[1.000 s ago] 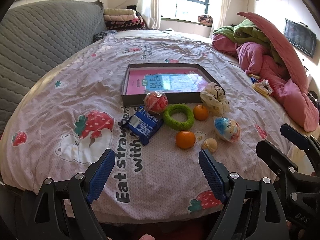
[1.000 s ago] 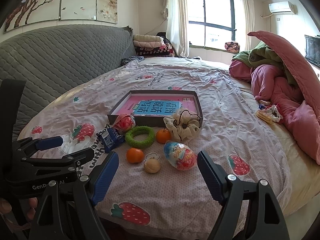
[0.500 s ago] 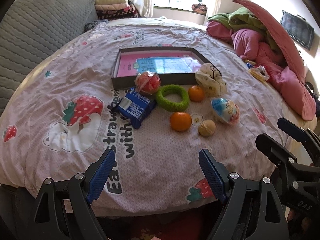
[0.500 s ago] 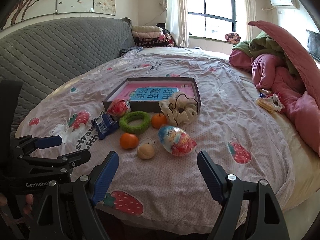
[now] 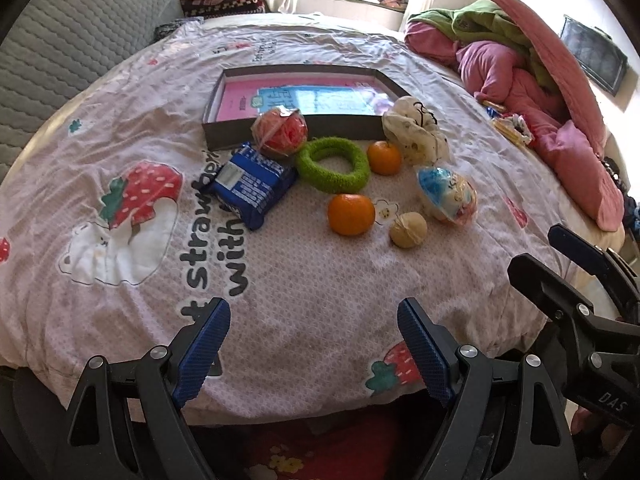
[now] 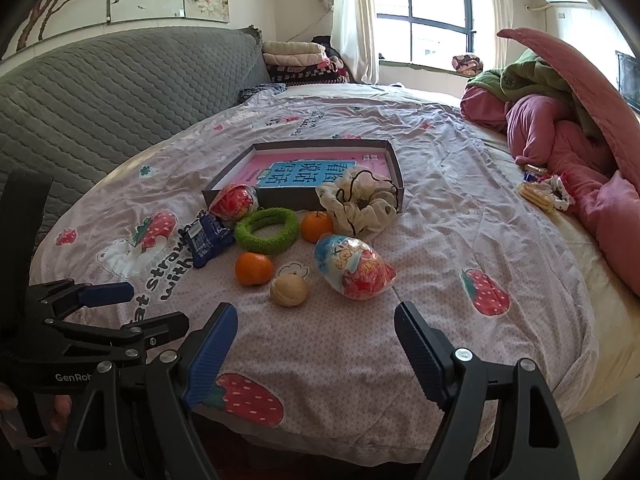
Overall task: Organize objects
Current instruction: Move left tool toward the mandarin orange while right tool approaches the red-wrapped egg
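Hovering, left claw (image 5: pixel 314 344): low over the near edge of the bed (image 5: pixel 304 280), jaws spread wide, holding nothing.
Hovering, right claw (image 6: pixel 316 344): low over the same near edge, jaws spread wide, holding nothing; seen at the right border of the left wrist view.
Nearest to both claws: a small tan ball (image 6: pixel 289 289), straight ahead of the right claw, ahead and slightly right of the left; well apart from the fingertips.
Just left of the ball: an orange (image 5: pixel 351 214), close beside it, ahead of both claws.
Right of the ball: a foil-wrapped egg (image 6: pixel 354 266), lying on its side.
Behind the orange: a green ring (image 5: pixel 333 165) lying flat, a second orange (image 5: pixel 384 157) just right of it.
Left of the ring: a blue packet (image 5: pixel 252 184), tilted, ahead and left of the left claw.
Behind the packet: a red netted ball (image 5: pixel 280 132), against the front wall of the box.
Farthest back: a shallow dark box (image 5: pixel 224 136) with a pink and blue book (image 6: pixel 308 170) inside.
At the box's right front corner: a cream scrunchie (image 6: pixel 360 204), leaning on the wall.
Far right on the bed: a heap of pink and green quilts (image 6: pixel 560 120).
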Available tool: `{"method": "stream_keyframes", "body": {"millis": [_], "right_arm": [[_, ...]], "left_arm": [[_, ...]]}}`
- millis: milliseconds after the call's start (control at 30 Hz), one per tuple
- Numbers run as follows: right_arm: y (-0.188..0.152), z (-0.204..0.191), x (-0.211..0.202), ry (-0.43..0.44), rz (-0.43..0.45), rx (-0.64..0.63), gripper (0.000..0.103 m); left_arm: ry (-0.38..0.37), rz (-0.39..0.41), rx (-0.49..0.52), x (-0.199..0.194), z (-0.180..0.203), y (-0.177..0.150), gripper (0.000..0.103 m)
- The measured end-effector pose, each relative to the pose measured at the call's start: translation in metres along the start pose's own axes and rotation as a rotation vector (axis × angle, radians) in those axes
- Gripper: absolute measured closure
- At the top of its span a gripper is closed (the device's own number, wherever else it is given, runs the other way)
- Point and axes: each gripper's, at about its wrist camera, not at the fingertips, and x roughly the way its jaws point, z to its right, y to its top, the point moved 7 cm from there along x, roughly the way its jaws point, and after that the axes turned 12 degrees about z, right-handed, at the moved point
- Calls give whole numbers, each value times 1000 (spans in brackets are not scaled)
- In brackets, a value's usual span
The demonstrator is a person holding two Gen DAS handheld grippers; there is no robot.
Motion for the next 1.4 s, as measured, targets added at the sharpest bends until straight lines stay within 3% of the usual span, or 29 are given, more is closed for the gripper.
{"method": "stream_keyframes", "body": {"millis": [533, 700, 1400], "right_arm": [[-10, 21, 10, -14, -16, 57, 23], [-15, 27, 15, -12, -26, 78, 23], [-16, 60, 61, -28, -53, 135, 23]], "left_arm": [[-36, -23, 1, 21, 8, -5, 17], [-17, -23, 9, 33, 6, -6, 17], [-103, -15, -106, 72, 5, 18, 17]]}}
